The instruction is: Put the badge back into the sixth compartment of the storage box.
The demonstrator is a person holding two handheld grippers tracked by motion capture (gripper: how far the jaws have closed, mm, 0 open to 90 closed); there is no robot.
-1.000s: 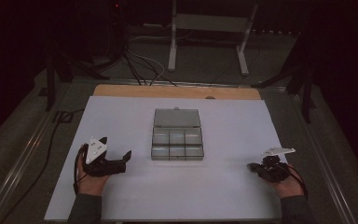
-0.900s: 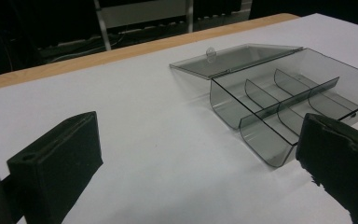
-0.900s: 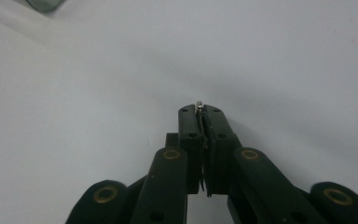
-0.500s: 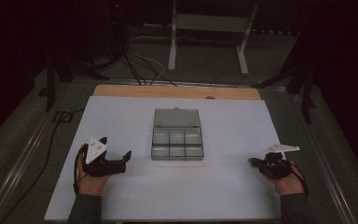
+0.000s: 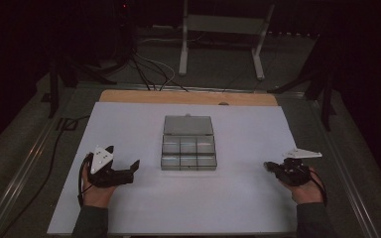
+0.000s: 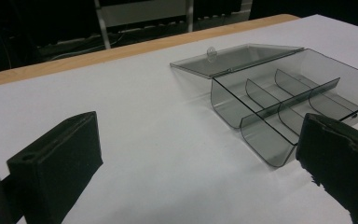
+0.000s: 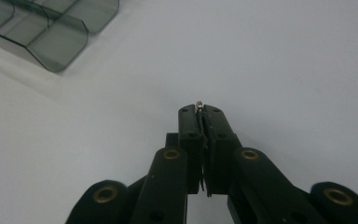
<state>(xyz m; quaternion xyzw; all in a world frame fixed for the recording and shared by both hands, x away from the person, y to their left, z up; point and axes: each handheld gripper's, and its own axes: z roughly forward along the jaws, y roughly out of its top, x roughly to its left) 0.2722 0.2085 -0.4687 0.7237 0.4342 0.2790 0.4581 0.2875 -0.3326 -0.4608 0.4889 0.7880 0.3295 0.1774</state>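
box (image 5: 188, 143): glossy smoky clear plastic | table (image 5: 129, 124): matt white | edge: wood

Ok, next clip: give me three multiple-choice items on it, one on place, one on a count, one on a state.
1. Where is the compartment box?
A. Mid-table, between the two grippers
B. At the table's left edge
C. Held in the right gripper

2. How many compartments does it have?
A. Four
B. Six
C. Nine

3. How is its lid?
A. Shut
B. Open, laid back
C. Lying apart from the box

Answers:
1 A: the box sits on the white table, with the left gripper and right gripper either side.
2 B: the dividers make two rows of three.
3 B: the lid lies flat behind the box, joined at its far edge.
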